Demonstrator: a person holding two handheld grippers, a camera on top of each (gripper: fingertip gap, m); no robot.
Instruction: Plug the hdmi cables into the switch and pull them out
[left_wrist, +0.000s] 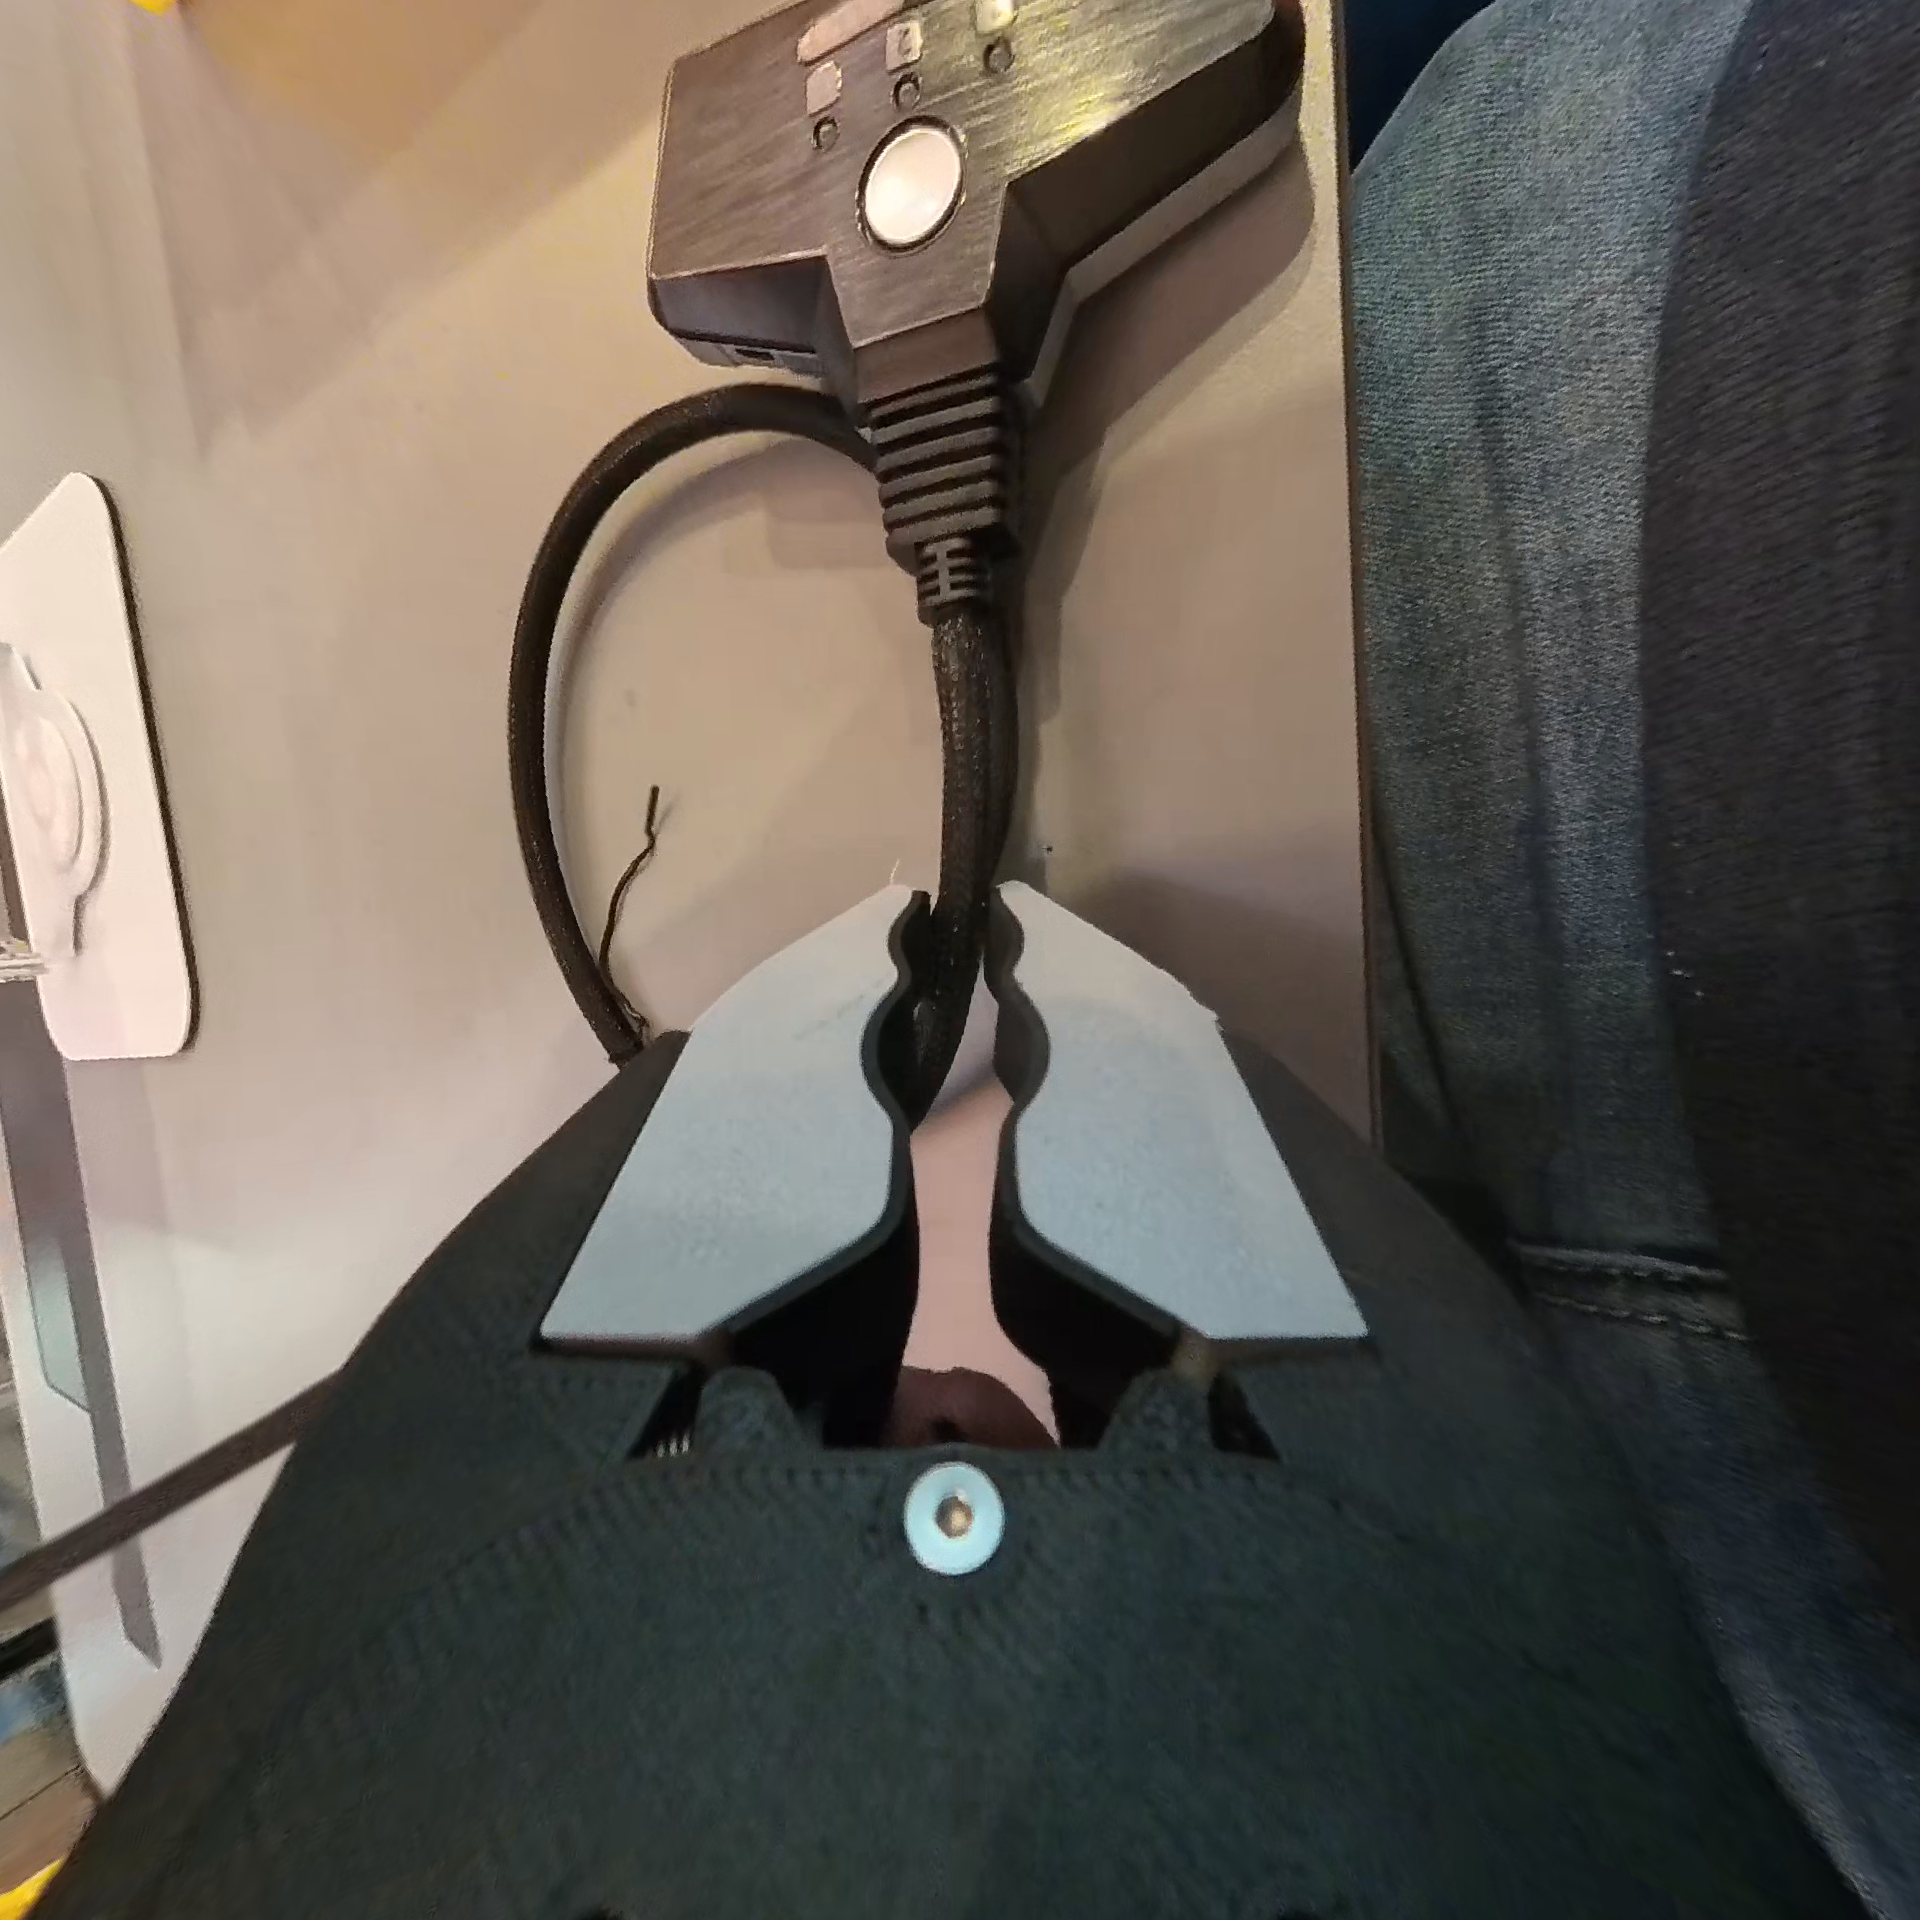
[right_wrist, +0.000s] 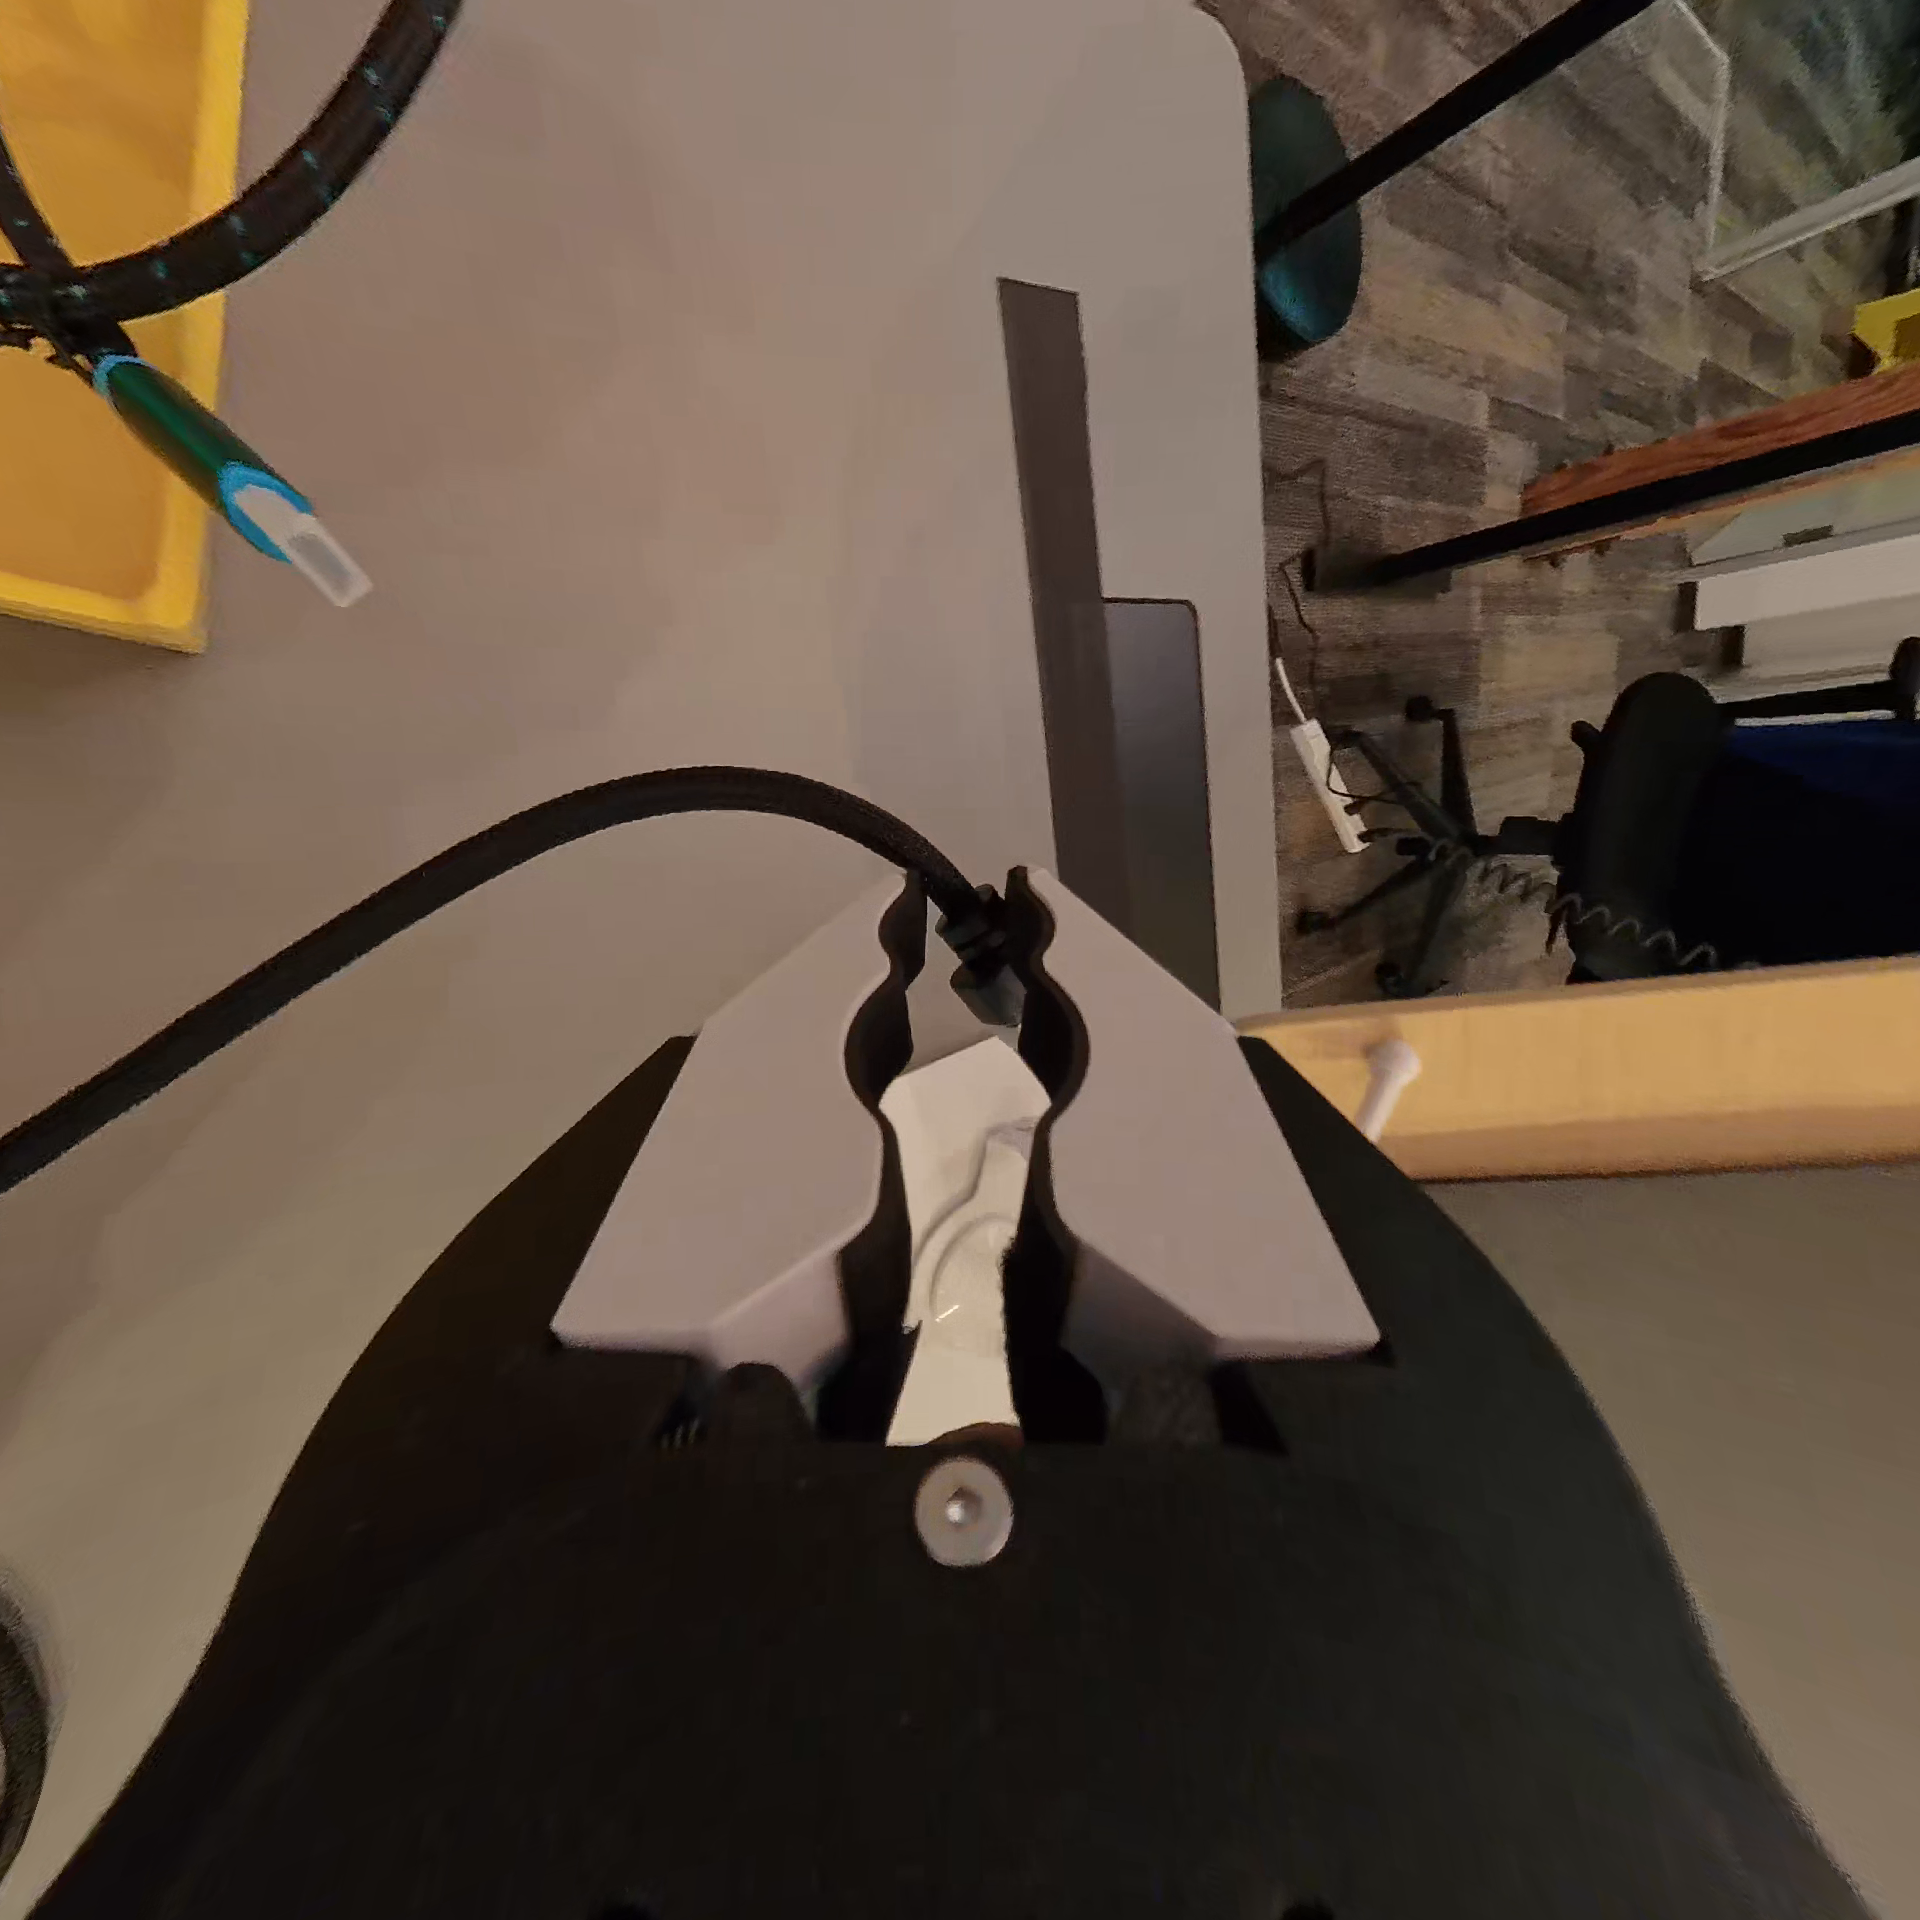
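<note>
Switch (left_wrist: 935, 177) sits by the surface's edge; left hand-held gripper (left_wrist: 951, 914) pinches its braided pigtail (left_wrist: 961, 748), right hand-held gripper (right_wrist: 966, 914) clamps a black plug (right_wrist: 982, 966) crookedly. Could twist and miss the port.

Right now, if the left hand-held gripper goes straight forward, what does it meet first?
Probably the dark brushed-metal HDMI switch: the left hand-held gripper, shut on the switch's black braided cable, points along it. Depth is unclear.

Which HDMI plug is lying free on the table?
The green and blue plug by the yellow tray; the black plug sits between the right gripper fingers.
</note>
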